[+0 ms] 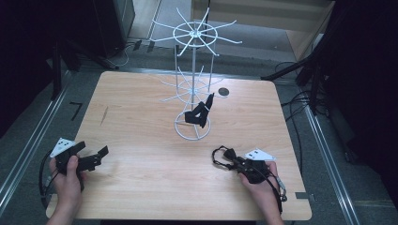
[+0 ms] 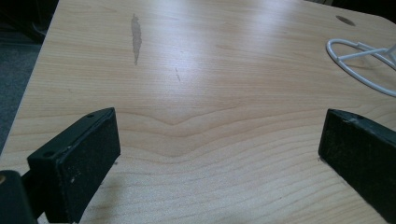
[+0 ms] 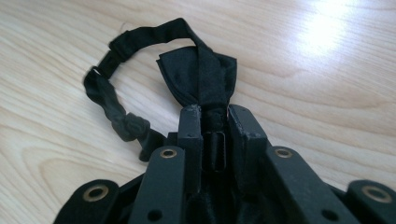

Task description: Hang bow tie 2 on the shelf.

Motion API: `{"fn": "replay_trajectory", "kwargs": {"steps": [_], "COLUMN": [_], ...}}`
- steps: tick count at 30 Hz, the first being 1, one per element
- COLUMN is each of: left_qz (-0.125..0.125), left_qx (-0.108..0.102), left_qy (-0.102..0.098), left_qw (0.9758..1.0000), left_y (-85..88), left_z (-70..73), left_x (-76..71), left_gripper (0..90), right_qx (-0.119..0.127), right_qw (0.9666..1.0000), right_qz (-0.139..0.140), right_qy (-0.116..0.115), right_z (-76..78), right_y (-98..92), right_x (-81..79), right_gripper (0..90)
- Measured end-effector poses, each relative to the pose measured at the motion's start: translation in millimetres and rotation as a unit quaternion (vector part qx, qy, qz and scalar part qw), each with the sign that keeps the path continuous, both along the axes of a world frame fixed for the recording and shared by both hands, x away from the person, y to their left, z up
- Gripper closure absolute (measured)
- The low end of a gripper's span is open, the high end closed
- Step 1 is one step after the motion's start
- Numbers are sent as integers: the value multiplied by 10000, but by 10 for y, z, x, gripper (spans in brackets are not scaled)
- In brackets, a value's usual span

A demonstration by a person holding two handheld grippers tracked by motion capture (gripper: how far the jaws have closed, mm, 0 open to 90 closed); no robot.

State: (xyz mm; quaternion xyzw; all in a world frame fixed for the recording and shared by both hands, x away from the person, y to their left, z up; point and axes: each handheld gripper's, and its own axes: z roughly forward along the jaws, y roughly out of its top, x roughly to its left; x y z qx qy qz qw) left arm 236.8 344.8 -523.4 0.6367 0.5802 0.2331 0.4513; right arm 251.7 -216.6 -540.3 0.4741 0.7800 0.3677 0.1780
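A white wire rack [image 1: 193,70] with two tiers of spokes stands mid-table on a ring base [image 2: 359,58]. One black bow tie [image 1: 199,112] hangs low on it, just above the base. A second black bow tie [image 3: 198,74] lies on the wood at the near right, its strap [image 3: 112,93] looped out to the side. My right gripper [image 3: 215,114] is shut on that tie's centre knot; in the high view this gripper [image 1: 234,161] rests low at the table. At the near left my left gripper [image 1: 91,150] is open, with bare wood between its jaws [image 2: 219,140].
The wooden table [image 1: 141,117] has a small dark round hole [image 1: 223,92] behind the rack and a grey streak [image 2: 136,37] on the left part. Metal rails and cables run along the floor on both sides. Dark stands flank the far corners.
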Motion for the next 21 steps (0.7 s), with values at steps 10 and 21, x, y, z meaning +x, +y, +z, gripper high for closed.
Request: {"fn": "replay_trajectory", "kwargs": {"steps": [10, 21], "left_qz": [-20, -49], "left_qx": [-15, 37], "left_qy": [-12, 26], "left_qw": [10000, 10000], "left_y": [2, -9], "left_z": [0, 0], "left_x": [-2, 14], "left_gripper": [0, 0], "right_qx": [431, 722], "right_qw": [9975, 9918], "right_qz": [-63, -253], "right_qy": [-553, -1027], "right_z": [210, 422], "right_y": [48, -10], "right_x": [-33, -68], "right_gripper": [772, 770]}}
